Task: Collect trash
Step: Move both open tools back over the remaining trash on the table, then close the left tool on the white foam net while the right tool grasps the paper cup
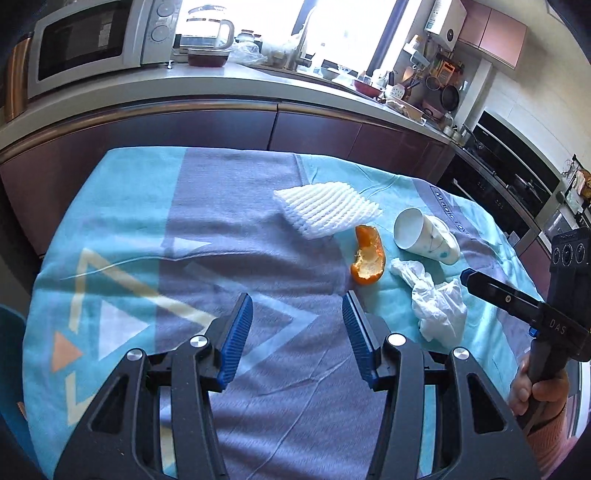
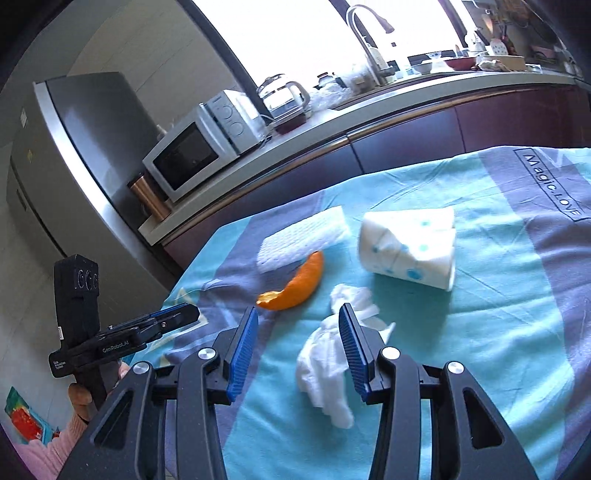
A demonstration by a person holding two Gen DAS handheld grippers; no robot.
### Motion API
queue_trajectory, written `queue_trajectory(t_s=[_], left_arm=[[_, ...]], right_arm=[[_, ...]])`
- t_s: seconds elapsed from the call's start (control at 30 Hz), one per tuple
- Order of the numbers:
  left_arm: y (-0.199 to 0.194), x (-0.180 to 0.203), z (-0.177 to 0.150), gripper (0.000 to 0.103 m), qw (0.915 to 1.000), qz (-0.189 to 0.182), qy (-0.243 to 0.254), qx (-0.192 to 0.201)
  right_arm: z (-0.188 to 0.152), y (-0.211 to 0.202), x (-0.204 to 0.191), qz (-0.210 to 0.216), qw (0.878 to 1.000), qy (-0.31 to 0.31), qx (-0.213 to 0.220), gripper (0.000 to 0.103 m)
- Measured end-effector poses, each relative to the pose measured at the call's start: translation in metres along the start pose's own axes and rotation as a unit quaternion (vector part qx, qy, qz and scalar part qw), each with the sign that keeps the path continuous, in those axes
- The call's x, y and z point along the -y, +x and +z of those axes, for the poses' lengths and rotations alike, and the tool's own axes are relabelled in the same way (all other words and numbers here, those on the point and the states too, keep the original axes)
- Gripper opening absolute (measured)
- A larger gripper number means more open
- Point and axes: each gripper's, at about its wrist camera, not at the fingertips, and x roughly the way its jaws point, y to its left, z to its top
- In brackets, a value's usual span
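Note:
On a teal and grey tablecloth (image 1: 221, 229) lie a white foam fruit net (image 1: 327, 212), a curved orange peel (image 1: 367, 260), a toppled white paper cup (image 1: 424, 236) with blue dots, and a crumpled white tissue (image 1: 437, 302). My left gripper (image 1: 297, 306) hangs open over bare cloth, left of the peel, holding nothing. My right gripper (image 2: 299, 314) is open just above the tissue (image 2: 325, 365), which lies on the cloth under its right finger, not pinched. Beyond it are the peel (image 2: 295, 286), the cup (image 2: 410, 247) and the net (image 2: 303, 236).
A kitchen counter (image 1: 258, 92) runs behind the table with a microwave (image 1: 85, 40), a glass kettle (image 1: 208, 27) and a tap (image 2: 369, 33). An oven (image 1: 517, 166) stands at the right and a fridge (image 2: 74, 147) at the left. A hand (image 1: 535, 391) grips the right tool.

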Motion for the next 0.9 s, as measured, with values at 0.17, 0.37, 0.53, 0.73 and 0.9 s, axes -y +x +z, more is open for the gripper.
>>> queue_trajectory(t_s=[0.17,0.37,0.53,0.73,0.9], left_arm=[[0.029,0.008,0.019,0.05,0.9998,-0.006,-0.009,-0.017],[0.059,0.009,0.04,0.051,0.9989,-0.015,-0.029,-0.033],[0.084,0.004,0.055,0.051,0.9974,-0.024,-0.046,-0.051],[0.108,0.002,0.064,0.053,0.9946,-0.043,-0.064,-0.07],[0.116,0.005,0.067,0.044,0.9946,-0.043,-0.058,-0.075]], right_arm=[[0.012,-0.002,0.033,-0.031,0.999,0.027,0.015,0.046],[0.023,0.004,0.072,-0.034,0.996,0.074,0.02,0.05],[0.029,0.014,0.087,-0.012,0.995,0.099,0.013,0.051],[0.034,0.029,0.088,0.015,0.994,0.109,0.001,0.05],[0.036,0.035,0.087,0.028,0.994,0.109,-0.004,0.038]])
